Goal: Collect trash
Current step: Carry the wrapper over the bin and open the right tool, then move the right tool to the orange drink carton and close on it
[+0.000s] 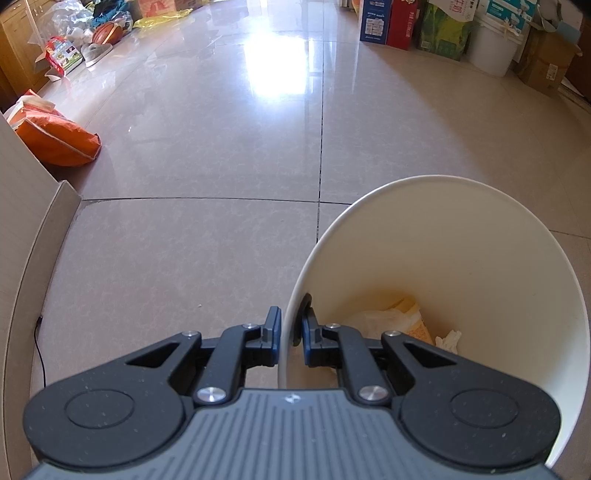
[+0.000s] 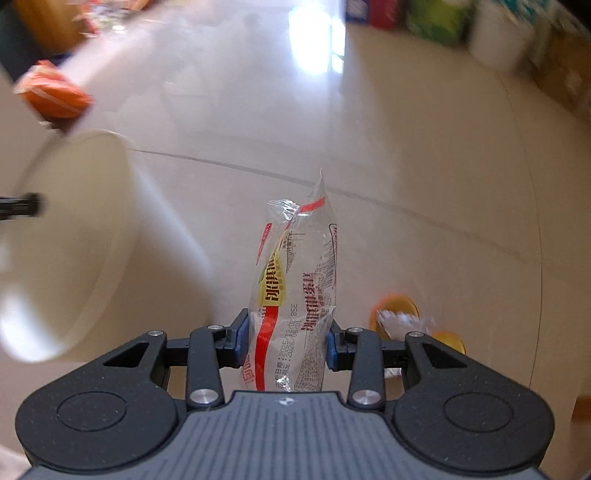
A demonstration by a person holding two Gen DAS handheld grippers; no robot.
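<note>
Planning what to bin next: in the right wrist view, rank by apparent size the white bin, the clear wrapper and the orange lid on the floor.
1. white bin, though blur and nearness inflate it
2. clear wrapper, close to the camera
3. orange lid

Left wrist view: bin (image 1: 461, 258) sits at lower right, on tiled floor (image 1: 221, 147). Left gripper (image 1: 290, 332) straddles bin's near-left wall, one finger inside, one outside. Wrappers (image 1: 406, 321) lie in bin bottom. Bag (image 1: 59, 136) on floor far left; boxes (image 1: 406, 22) along far wall.

Right wrist view: right gripper (image 2: 286, 339) holds wrapper (image 2: 295, 280) between pads, upright. Bin to its left. More scraps (image 2: 402, 321) on floor just right of gripper (blurred, type unclear).
</note>
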